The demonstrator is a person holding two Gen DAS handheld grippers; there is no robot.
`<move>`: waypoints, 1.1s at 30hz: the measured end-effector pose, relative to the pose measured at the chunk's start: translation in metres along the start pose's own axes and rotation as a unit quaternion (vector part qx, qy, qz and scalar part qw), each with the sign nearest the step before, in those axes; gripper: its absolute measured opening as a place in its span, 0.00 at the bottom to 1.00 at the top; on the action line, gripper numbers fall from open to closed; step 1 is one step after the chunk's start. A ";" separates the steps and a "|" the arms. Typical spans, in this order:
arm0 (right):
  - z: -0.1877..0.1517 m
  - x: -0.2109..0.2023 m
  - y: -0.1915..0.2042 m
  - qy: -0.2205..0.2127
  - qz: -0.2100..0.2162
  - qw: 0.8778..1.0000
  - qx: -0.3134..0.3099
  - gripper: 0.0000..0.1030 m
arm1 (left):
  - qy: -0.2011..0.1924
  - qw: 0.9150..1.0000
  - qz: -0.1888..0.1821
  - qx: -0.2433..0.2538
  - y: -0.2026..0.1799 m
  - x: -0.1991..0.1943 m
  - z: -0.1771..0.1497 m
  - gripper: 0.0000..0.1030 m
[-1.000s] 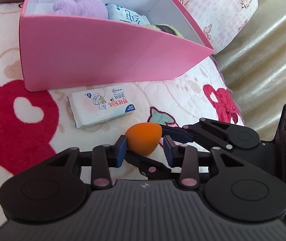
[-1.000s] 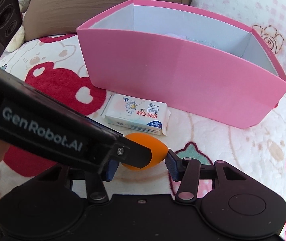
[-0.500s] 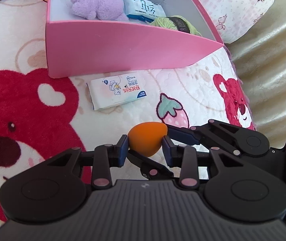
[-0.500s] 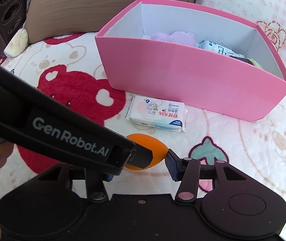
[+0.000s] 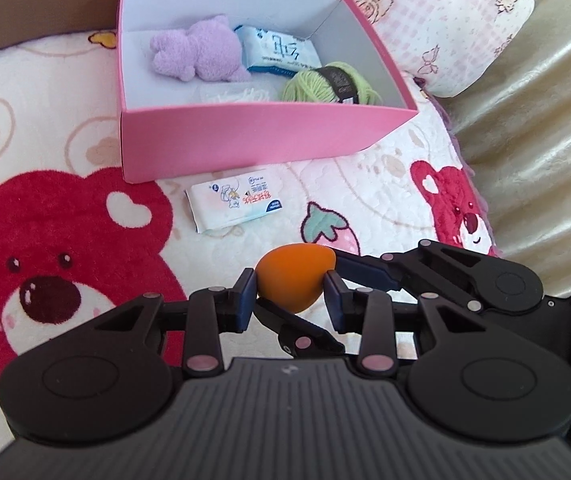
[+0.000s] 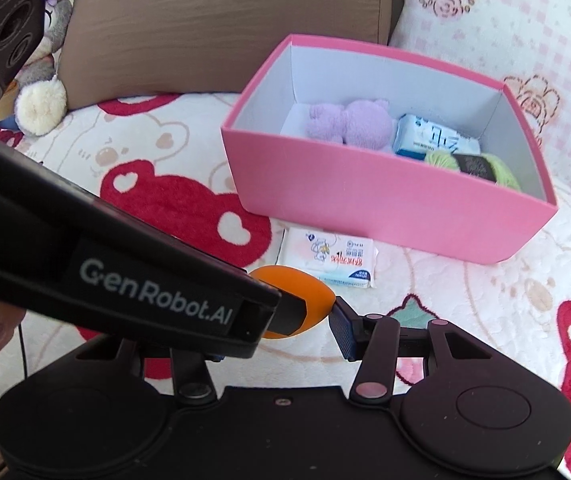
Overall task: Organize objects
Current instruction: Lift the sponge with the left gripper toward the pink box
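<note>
Orange egg-shaped makeup sponge [image 5: 290, 277] sits pinched from both sides at once: the left gripper [image 5: 289, 300] clamps it between blue pads, and the right gripper [image 6: 273, 326] also presses on it, above the bear-print blanket [image 5: 57, 216]. Just beyond lies a white tissue packet [image 5: 235, 201], beside the pink cardboard box [image 5: 245, 140] holding a purple plush toy [image 5: 201, 54], another packet [image 5: 279, 50] and green yarn [image 5: 331, 84].
</note>
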State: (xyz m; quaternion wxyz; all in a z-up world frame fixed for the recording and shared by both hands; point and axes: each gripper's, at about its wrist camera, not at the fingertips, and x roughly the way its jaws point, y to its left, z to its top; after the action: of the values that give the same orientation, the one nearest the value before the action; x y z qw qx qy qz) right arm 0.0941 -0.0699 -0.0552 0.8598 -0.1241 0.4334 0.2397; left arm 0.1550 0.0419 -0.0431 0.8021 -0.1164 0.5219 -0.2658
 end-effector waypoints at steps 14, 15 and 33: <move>0.020 -0.061 0.012 -0.054 -0.015 0.998 -0.031 0.53 | -0.072 0.997 -0.005 0.043 -0.030 -0.062 0.000 0.34; 0.022 -0.063 0.013 -0.057 -0.016 0.998 -0.035 0.53 | -0.076 0.996 -0.004 0.045 -0.032 -0.066 0.000 0.34; 0.060 -0.084 -0.032 -0.082 -0.004 0.996 -0.016 0.53 | -0.111 0.992 0.006 0.054 -0.068 -0.075 0.047 0.33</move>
State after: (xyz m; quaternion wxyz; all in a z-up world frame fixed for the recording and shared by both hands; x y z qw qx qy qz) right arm 0.1094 -0.0970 0.0479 0.8913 -0.1196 0.3569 0.2526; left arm 0.1536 0.0221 0.0664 0.8619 -0.0981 0.4151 -0.2743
